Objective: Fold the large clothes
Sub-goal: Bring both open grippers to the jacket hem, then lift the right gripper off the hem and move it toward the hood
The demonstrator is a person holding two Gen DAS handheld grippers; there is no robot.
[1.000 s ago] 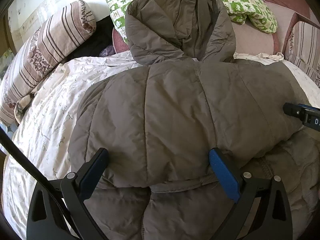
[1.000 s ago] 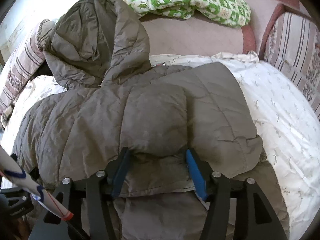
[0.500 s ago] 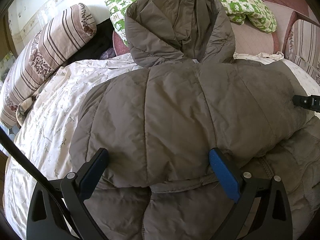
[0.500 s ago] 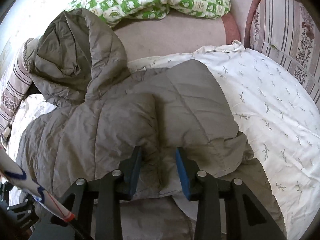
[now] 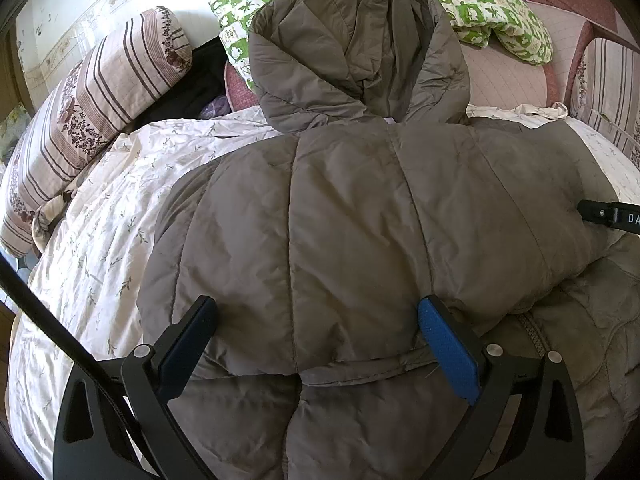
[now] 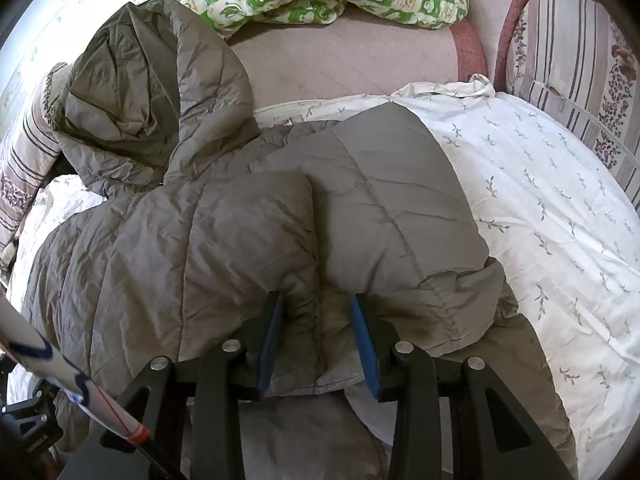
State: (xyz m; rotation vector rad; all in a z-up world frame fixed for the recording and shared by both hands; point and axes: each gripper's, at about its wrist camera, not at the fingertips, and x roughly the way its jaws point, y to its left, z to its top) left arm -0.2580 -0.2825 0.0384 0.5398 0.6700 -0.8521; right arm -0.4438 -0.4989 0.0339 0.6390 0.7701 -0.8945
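A grey-brown hooded puffer jacket (image 5: 360, 220) lies on the bed with its hood (image 5: 352, 40) toward the pillows. Its lower part is doubled up over the body. My left gripper (image 5: 320, 344) stands wide open, its fingers straddling the folded edge near the hem. In the right wrist view the jacket (image 6: 240, 240) has a sleeve (image 6: 400, 200) laid across its right side. My right gripper (image 6: 318, 332) is shut on a puckered bunch of jacket fabric at the near edge. The right gripper's tip (image 5: 612, 216) also shows at the jacket's right side in the left wrist view.
The bed carries a white sheet (image 6: 540, 200) with a small leaf print. A green-and-white patterned quilt (image 5: 480, 4) lies behind the hood. A striped pillow (image 5: 92, 108) sits at the left and a striped cushion (image 6: 572, 60) at the right.
My right gripper's jaws have narrowed onto a bunch of jacket fabric, and the hand has shifted a little to the right. My left gripper has stayed still and wide.
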